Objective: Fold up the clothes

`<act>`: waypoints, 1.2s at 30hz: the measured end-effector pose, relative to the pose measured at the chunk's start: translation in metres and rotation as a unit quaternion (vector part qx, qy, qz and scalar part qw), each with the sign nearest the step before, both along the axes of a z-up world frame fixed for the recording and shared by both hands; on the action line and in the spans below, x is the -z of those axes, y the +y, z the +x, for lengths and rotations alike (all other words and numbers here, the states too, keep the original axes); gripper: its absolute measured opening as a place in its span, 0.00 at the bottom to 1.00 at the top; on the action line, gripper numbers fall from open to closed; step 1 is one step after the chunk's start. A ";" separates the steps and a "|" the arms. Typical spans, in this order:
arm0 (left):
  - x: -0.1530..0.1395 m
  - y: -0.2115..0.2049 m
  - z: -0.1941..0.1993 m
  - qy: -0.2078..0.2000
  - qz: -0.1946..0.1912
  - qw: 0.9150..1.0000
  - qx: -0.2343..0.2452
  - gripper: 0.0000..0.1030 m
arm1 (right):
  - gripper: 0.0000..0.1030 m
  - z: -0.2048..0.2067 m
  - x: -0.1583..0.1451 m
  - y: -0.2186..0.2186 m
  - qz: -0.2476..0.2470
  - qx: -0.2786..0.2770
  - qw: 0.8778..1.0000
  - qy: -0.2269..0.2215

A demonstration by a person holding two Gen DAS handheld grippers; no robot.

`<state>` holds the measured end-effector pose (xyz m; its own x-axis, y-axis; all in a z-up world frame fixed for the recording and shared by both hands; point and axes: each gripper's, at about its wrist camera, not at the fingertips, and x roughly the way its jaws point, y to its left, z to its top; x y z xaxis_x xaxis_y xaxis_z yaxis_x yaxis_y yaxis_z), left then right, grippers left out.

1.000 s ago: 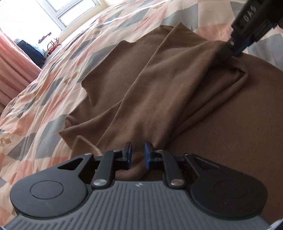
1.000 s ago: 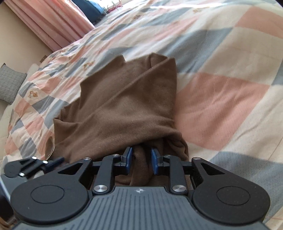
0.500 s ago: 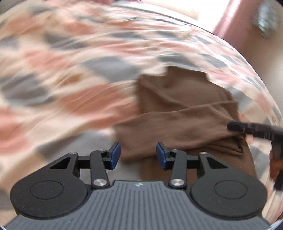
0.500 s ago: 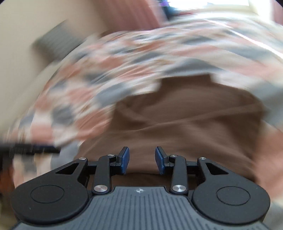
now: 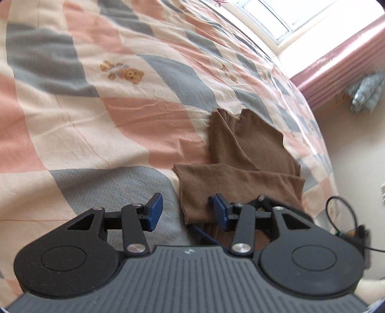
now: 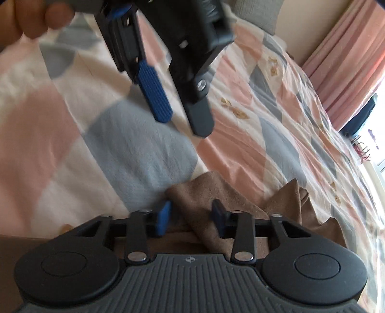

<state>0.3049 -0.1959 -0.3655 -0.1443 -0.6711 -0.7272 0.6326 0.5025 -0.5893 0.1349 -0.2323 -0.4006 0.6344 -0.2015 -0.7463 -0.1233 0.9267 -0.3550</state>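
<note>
Brown knit garment is lying on the bed, partly folded, with one band of it doubled across its near end. From the left wrist view its long axis runs away from the camera toward the window, and the narrower split end points that way. It sits near the bed's right edge, on a quilt of pink, grey and cream checks with little bear prints.

Left gripper is spread wide, holding nothing, with the garment's near left corner just ahead between its blue pads. In the right wrist view it hangs in the air above the quilt, and a hand shows at the top left corner behind it.

Right gripper is spread too, low over a corner of the brown fabric that lies between its fingers without being pinched.

Room-wise: pink pleated curtains by the bright window, cream wall on the right, a thin black cable off the bed's edge.
</note>
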 end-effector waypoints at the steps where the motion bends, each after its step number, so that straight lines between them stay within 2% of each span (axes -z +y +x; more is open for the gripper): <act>1: 0.003 -0.001 0.004 0.013 -0.004 1.000 -0.005 0.40 | 0.05 0.000 -0.005 -0.010 0.040 0.026 0.999 -0.012; 2: 0.003 -0.003 0.008 0.021 -0.009 1.000 -0.007 0.40 | 0.05 -0.003 -0.014 -0.027 0.111 0.070 0.991 -0.032; 3: 0.003 -0.005 0.011 0.026 -0.015 1.000 -0.007 0.40 | 0.04 -0.010 -0.024 -0.052 0.203 0.127 0.969 -0.062; 4: 0.002 -0.010 0.011 0.026 -0.020 0.999 -0.001 0.40 | 0.04 -0.024 -0.031 -0.078 0.293 0.192 0.931 -0.100; 5: 0.000 -0.017 0.009 0.021 -0.025 0.999 0.010 0.40 | 0.04 -0.042 -0.034 -0.104 0.375 0.259 0.879 -0.140; 6: -0.001 -0.024 0.008 0.016 -0.030 0.999 0.021 0.40 | 0.05 -0.061 -0.036 -0.125 0.434 0.321 0.823 -0.175; 7: -0.002 -0.034 0.004 0.012 -0.037 0.999 0.036 0.40 | 0.07 -0.079 -0.033 -0.138 0.461 0.371 0.782 -0.195; 10: 0.000 -0.075 -0.019 0.006 -0.054 0.993 0.102 0.34 | 0.08 -0.128 -0.025 -0.160 0.493 0.487 0.684 -0.229; 11: 0.002 -0.091 -0.031 -0.006 -0.053 0.990 0.131 0.31 | 0.08 -0.141 -0.019 -0.165 0.497 0.513 0.661 -0.228; 12: 0.004 -0.108 -0.044 -0.021 -0.050 0.986 0.159 0.23 | 0.09 -0.147 -0.012 -0.168 0.497 0.526 0.656 -0.214; 13: 0.007 -0.124 -0.056 -0.031 -0.049 0.981 0.186 0.16 | 0.11 -0.150 -0.006 -0.170 0.498 0.530 0.657 -0.198; 16: 0.018 -0.163 -0.083 -0.043 -0.045 0.970 0.235 0.14 | 0.17 -0.153 0.002 -0.172 0.500 0.531 0.663 -0.167; 17: 0.020 -0.173 -0.090 -0.051 -0.041 0.967 0.245 0.14 | 0.22 -0.155 -0.002 -0.173 0.497 0.527 0.669 -0.166; 18: 0.021 -0.179 -0.096 -0.065 -0.037 0.964 0.255 0.14 | 0.22 -0.157 -0.008 -0.173 0.485 0.526 0.679 -0.165; 21: 0.018 -0.189 -0.111 -0.107 -0.033 0.953 0.282 0.15 | 0.26 -0.165 -0.038 -0.166 0.414 0.518 0.724 -0.190; 23: 0.022 -0.192 -0.116 -0.122 -0.022 0.949 0.290 0.15 | 0.26 -0.165 -0.051 -0.161 0.373 0.487 0.764 -0.199; 25: 0.032 -0.196 -0.122 -0.141 0.003 0.945 0.294 0.15 | 0.26 -0.150 -0.042 -0.167 0.368 0.450 0.796 -0.165; 27: 0.045 -0.200 -0.127 -0.157 0.023 0.942 0.295 0.16 | 0.25 -0.134 -0.022 -0.175 0.358 0.435 0.821 -0.092; 28: 0.047 -0.202 -0.129 -0.168 0.030 0.940 0.296 0.16 | 0.25 -0.131 -0.016 -0.181 0.359 0.430 0.826 -0.067; 29: 0.047 -0.204 -0.131 -0.179 0.036 0.937 0.298 0.15 | 0.24 -0.133 -0.016 -0.188 0.369 0.423 0.825 -0.060; 31: 0.037 -0.204 -0.126 -0.181 0.030 0.939 0.292 0.16 | 0.25 -0.139 -0.019 -0.204 0.394 0.409 0.822 -0.051; 32: 0.029 -0.205 -0.120 -0.169 0.022 0.943 0.285 0.18 | 0.27 -0.145 -0.025 -0.217 0.410 0.405 0.815 -0.054; 34: 0.013 -0.213 -0.098 -0.137 0.001 0.955 0.264 0.32 | 0.36 -0.157 -0.036 -0.252 0.437 0.400 0.803 -0.071; 35: 0.005 -0.218 -0.087 -0.123 -0.009 0.960 0.252 0.36 | 0.45 -0.163 -0.040 -0.273 0.446 0.398 0.797 -0.082; 36: -0.001 -0.226 -0.076 -0.113 -0.017 0.963 0.242 0.40 | 0.49 -0.165 -0.044 -0.295 0.447 0.396 0.797 -0.089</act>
<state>0.2292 -0.4222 -0.3647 -0.2867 -0.5886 -0.7559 0.9023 0.0994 -0.4196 -0.0304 -0.5277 -0.3568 0.6840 -0.0308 -0.7288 0.6055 0.5812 0.5437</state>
